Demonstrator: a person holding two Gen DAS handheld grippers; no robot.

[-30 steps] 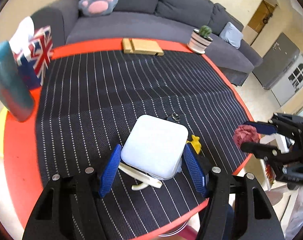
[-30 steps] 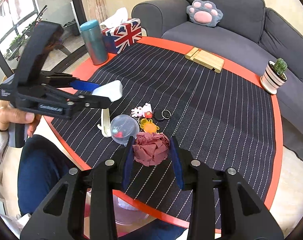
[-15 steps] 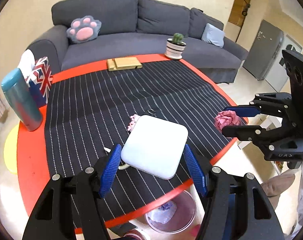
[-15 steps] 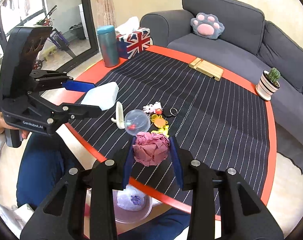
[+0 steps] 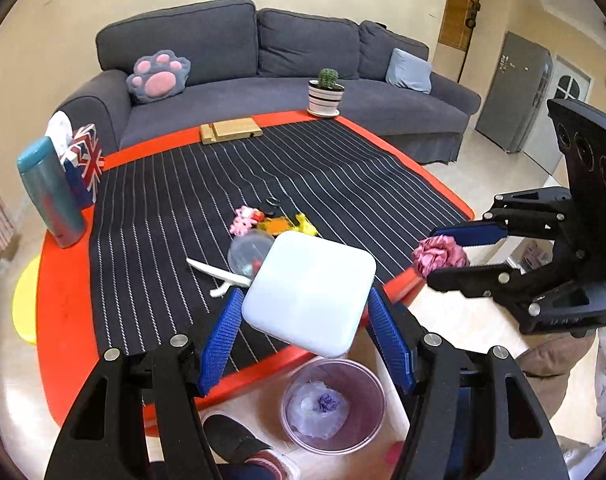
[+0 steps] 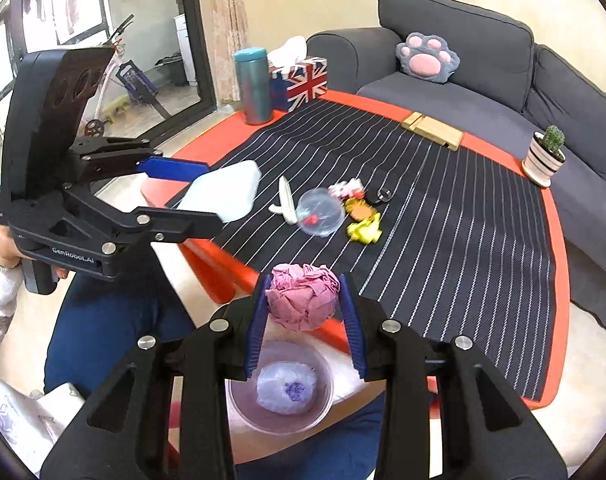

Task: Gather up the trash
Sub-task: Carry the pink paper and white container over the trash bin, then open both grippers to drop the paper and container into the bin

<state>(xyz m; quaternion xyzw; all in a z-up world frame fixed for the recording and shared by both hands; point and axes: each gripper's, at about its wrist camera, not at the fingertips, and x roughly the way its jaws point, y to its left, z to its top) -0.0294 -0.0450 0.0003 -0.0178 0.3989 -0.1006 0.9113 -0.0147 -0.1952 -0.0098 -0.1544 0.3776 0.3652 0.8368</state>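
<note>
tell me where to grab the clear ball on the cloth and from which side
Take the clear ball across its widest middle, coming from above. It is round, so a grip off the middle could squeeze it out. The white stick lies against one side and the yellow toy close by the other, so set the tongs clear of both.

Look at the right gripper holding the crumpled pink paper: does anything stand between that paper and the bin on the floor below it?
Nothing visible does. The crumpled pink paper, clamped in the right gripper, hangs past the red table edge, with the clear bin open directly beneath.
</note>
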